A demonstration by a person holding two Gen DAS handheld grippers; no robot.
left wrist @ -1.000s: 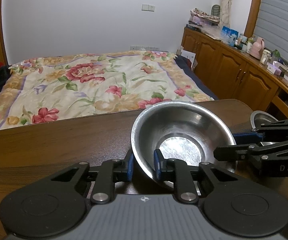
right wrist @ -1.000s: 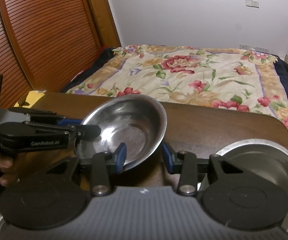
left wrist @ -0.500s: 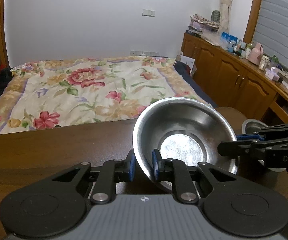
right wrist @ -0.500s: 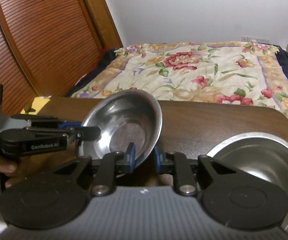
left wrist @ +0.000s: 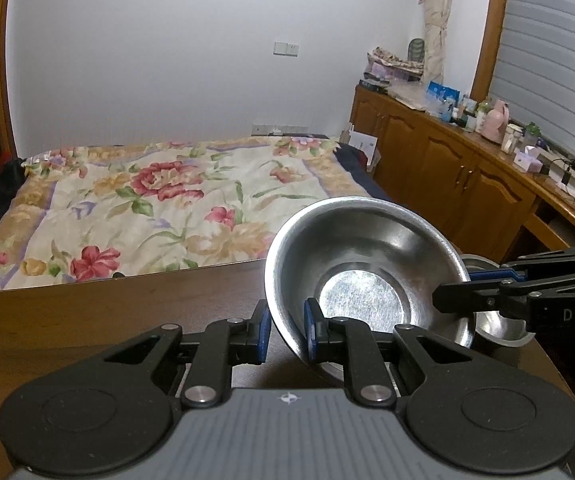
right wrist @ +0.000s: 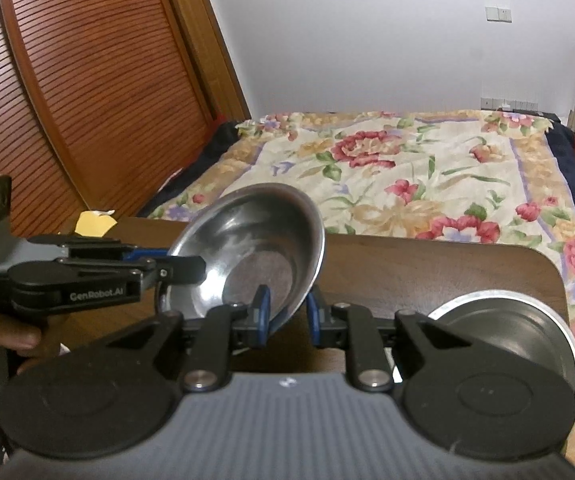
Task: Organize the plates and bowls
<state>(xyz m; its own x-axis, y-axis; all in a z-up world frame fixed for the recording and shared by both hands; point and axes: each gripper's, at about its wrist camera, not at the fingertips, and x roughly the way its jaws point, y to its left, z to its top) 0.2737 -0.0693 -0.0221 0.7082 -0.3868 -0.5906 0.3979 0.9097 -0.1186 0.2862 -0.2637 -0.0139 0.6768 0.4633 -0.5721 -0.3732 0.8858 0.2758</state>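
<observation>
A shiny steel bowl (left wrist: pixel 367 276) hangs above the brown table (left wrist: pixel 107 312), held by both grippers. My left gripper (left wrist: pixel 285 334) is shut on its near rim. My right gripper (right wrist: pixel 287 314) is shut on the opposite rim of the same bowl (right wrist: pixel 247 252). Each gripper shows in the other's view: the right one (left wrist: pixel 527 296) at the bowl's right side, the left one (right wrist: pixel 87 276) at its left side. A second, larger steel bowl (right wrist: pixel 503 332) sits on the table at the right; a part of it (left wrist: pixel 495 324) shows behind the held bowl.
The table ends at a far edge with a rounded right corner (right wrist: pixel 543 256). Beyond it lies a bed with a flowered cover (left wrist: pixel 167 200). Wooden cabinets (left wrist: pixel 447 176) with clutter stand to the right. A slatted wooden door (right wrist: pixel 87 80) is on the left.
The right gripper closed onto the bowl's rim. Both grippers then lifted the bowl higher off the table, and it now tilts more steeply.
</observation>
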